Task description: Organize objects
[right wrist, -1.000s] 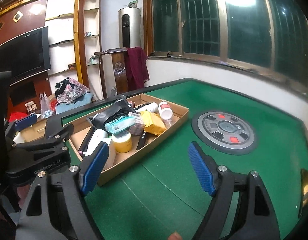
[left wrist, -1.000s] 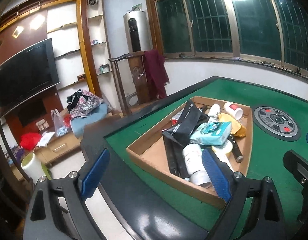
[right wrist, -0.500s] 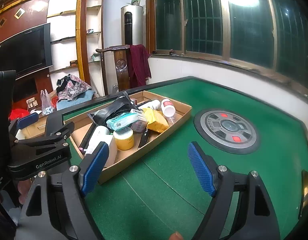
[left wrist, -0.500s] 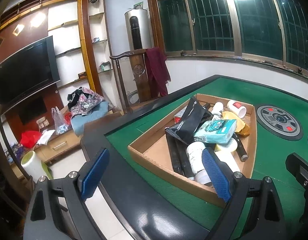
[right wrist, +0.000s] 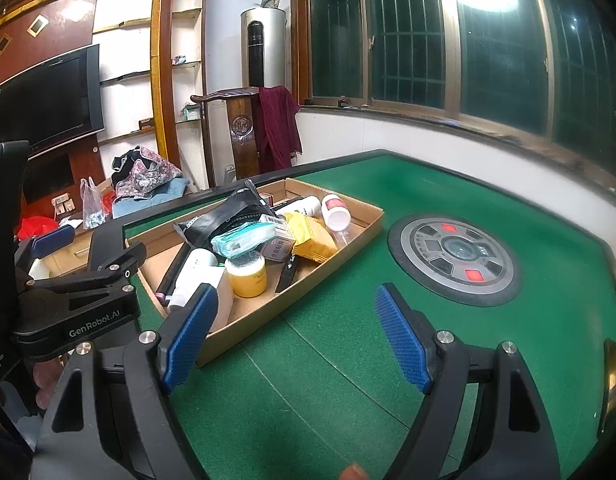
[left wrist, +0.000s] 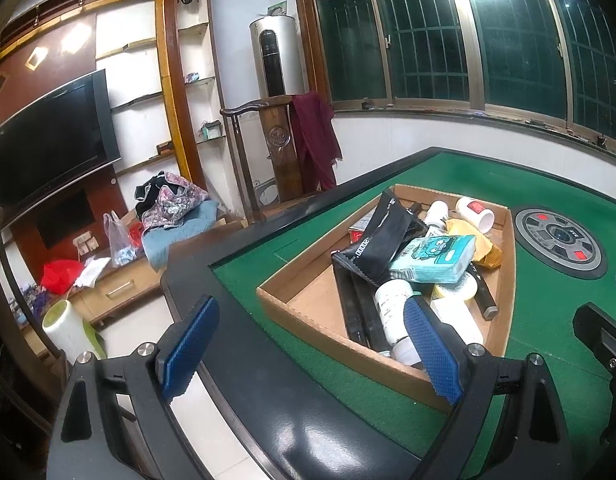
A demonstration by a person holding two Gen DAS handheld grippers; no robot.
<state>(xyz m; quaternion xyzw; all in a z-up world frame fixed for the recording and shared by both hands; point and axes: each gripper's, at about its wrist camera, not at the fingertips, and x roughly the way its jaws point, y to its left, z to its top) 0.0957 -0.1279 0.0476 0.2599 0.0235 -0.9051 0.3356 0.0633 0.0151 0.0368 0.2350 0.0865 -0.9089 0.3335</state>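
Hovering short of the cardboard tray (right wrist: 350,240), you keep both tongs released and empty: the left gripper (left wrist: 308,344) over the table's near black edge, the right gripper (right wrist: 295,336) above bare green felt (right wrist: 388,380). That stand-off probably lets you survey the jumble. The teal tissue pack (left wrist: 436,260) lies on top, leaning on the black pouch (left wrist: 382,236); the yellow-lidded jar (right wrist: 247,276) sits nearest the right tongs, likely easiest first.
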